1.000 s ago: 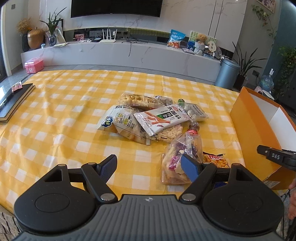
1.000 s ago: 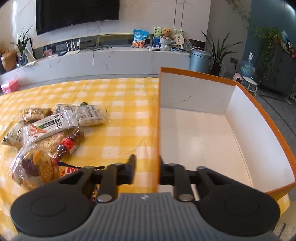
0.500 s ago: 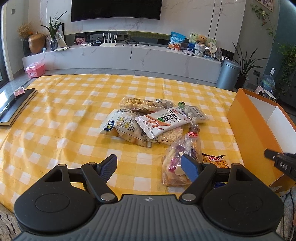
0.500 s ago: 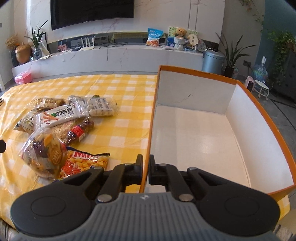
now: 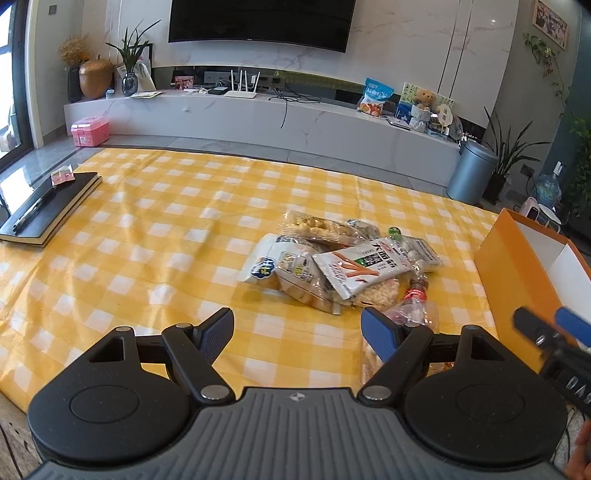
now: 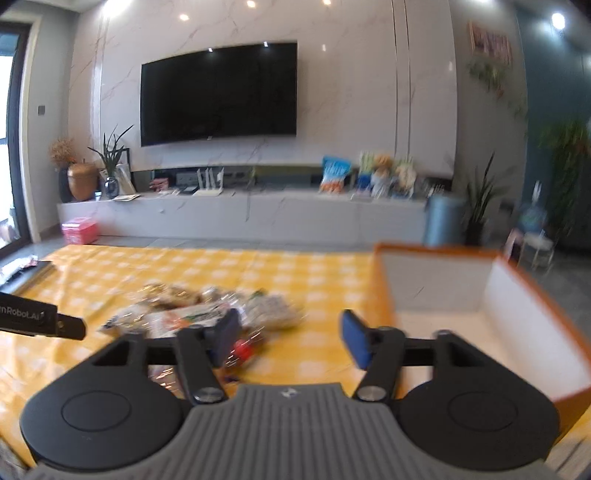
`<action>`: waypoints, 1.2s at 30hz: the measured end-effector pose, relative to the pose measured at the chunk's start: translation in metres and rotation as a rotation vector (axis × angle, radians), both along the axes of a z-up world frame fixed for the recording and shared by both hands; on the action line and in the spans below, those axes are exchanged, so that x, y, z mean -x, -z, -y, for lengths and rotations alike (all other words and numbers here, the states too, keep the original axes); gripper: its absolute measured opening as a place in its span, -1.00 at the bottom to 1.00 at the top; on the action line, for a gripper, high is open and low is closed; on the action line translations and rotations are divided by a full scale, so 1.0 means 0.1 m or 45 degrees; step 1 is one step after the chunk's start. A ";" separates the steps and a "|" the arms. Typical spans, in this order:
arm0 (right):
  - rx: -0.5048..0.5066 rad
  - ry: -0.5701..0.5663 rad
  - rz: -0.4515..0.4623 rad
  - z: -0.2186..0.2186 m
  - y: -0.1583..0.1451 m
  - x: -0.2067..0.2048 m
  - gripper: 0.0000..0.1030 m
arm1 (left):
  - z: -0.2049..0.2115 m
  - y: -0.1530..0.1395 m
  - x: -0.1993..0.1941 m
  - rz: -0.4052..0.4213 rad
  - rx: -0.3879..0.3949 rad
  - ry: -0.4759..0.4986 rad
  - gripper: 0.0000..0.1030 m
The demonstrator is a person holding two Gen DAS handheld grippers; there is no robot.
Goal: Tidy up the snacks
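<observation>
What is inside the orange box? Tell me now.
Nothing shows inside the orange box: only bare white floor and walls. Its near corner is hidden behind the right gripper, whose jaws are opening with nothing between them.

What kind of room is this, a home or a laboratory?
Most likely a living room in a home. A large television hangs on a marble-look wall above a long media console, with potted plants nearby, and the snacks lie on a table with a yellow checked tablecloth.

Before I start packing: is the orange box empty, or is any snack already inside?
Empty as far as visible: the orange box shows only bare white floor and walls. Its near corner is hidden.
</observation>
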State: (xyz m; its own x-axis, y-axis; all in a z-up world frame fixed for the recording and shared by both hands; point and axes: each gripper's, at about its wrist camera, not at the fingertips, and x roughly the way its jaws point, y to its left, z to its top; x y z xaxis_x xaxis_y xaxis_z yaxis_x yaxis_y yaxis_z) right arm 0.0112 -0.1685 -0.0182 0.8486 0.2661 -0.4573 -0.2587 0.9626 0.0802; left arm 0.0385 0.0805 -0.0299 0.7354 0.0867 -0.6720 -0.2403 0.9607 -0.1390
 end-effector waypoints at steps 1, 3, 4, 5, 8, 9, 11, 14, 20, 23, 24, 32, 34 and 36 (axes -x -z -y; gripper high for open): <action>-0.003 -0.014 -0.039 -0.06 0.04 -0.02 0.44 | -0.04 0.01 0.00 -0.004 0.006 -0.006 0.79; 0.026 -0.013 -0.125 -0.20 0.15 -0.07 0.59 | -0.12 0.02 0.00 -0.013 0.035 -0.020 0.79; 0.051 0.002 -0.173 -0.25 0.21 -0.09 0.60 | -0.15 0.03 0.00 -0.018 0.048 -0.020 0.79; 0.074 0.016 -0.214 -0.30 0.28 -0.12 0.61 | -0.18 0.04 0.00 -0.023 0.056 -0.019 0.79; 0.117 0.038 -0.332 -0.40 0.47 -0.19 0.63 | -0.21 0.06 -0.01 -0.053 0.045 -0.018 0.79; 0.124 0.051 -0.357 -0.41 0.51 -0.22 0.65 | -0.23 0.07 0.00 -0.056 0.043 -0.024 0.79; 0.130 0.075 -0.389 -0.40 0.56 -0.25 0.72 | -0.27 0.06 0.01 -0.049 0.056 -0.032 0.79; 0.138 0.094 -0.453 -0.36 0.65 -0.34 0.72 | -0.30 0.05 0.02 -0.043 0.079 -0.032 0.79; 0.088 0.109 -0.527 -0.30 0.70 -0.45 0.49 | -0.23 -0.04 0.06 0.004 0.072 0.009 0.79; 0.089 0.105 -0.527 -0.31 0.72 -0.45 0.33 | -0.12 -0.10 0.08 0.029 0.050 0.056 0.79; 0.097 0.099 -0.519 -0.31 0.72 -0.44 0.31 | -0.07 -0.12 0.08 0.039 0.038 0.072 0.79; 0.068 0.088 -0.517 -0.26 0.72 -0.41 0.29 | 0.47 -0.14 0.06 0.181 -0.078 0.418 0.81; 0.054 0.089 -0.520 -0.24 0.73 -0.41 0.29 | 0.58 -0.13 0.03 0.198 -0.072 0.481 0.81; 0.035 0.086 -0.521 -0.22 0.74 -0.41 0.28 | 0.63 -0.09 -0.03 0.187 -0.051 0.520 0.82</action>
State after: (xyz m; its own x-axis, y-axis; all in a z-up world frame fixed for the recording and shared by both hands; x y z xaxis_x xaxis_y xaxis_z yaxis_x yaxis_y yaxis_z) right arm 0.0522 -0.1464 -0.0917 0.6102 0.1993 -0.7667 -0.1468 0.9795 0.1377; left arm 0.0418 0.0176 -0.0211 0.8025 -0.2071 -0.5595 0.1800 0.9782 -0.1039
